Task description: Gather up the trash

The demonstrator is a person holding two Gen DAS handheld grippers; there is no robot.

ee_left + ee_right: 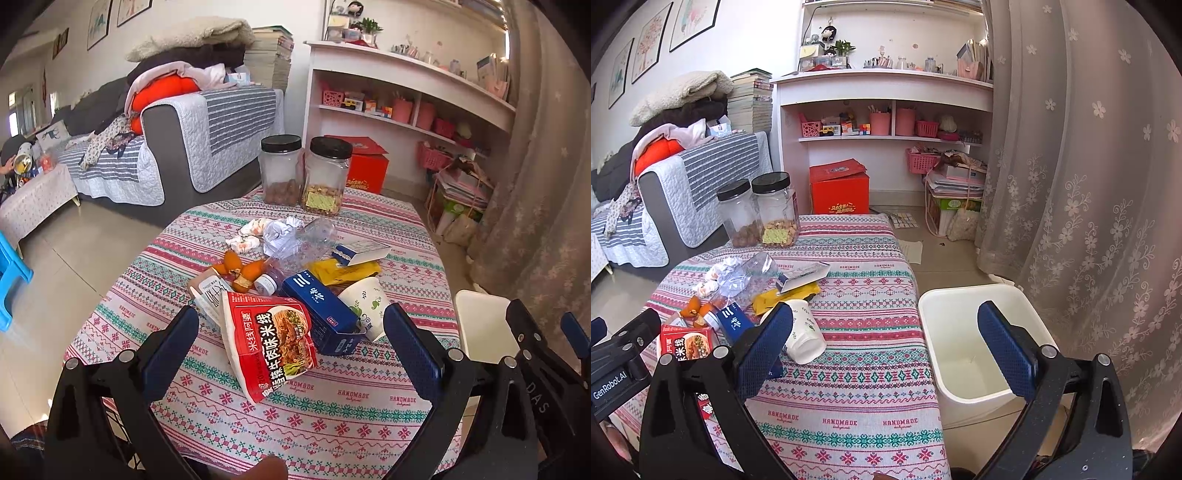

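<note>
Both tools are spread wide and hold nothing. The left gripper (291, 345) hovers over the near edge of the trash pile, its jaws straddling the red noodle packet (271, 347). The right gripper (886, 345) hangs above the gap between the table (849, 398) and the white bin (964, 369), which stands on the floor just beside the table's right edge and looks empty.

The trash lies in 1 loose cluster on the patterned cloth: the packet, a blue carton (321, 314), a tipped paper cup (365, 306), a yellow wrapper (343, 271), crumpled paper (280, 230) and orange peel (243, 269) (several pieces overlap).

Likely faults:
- Closing on the packet may catch the carton touching it and drag the cup off the table.
- A flat, slick packet may slip from the pads during transfer and land on the floor short of the bin.
- The 2 jars (306, 173) behind the pile hold food; they are probably not trash.
</note>
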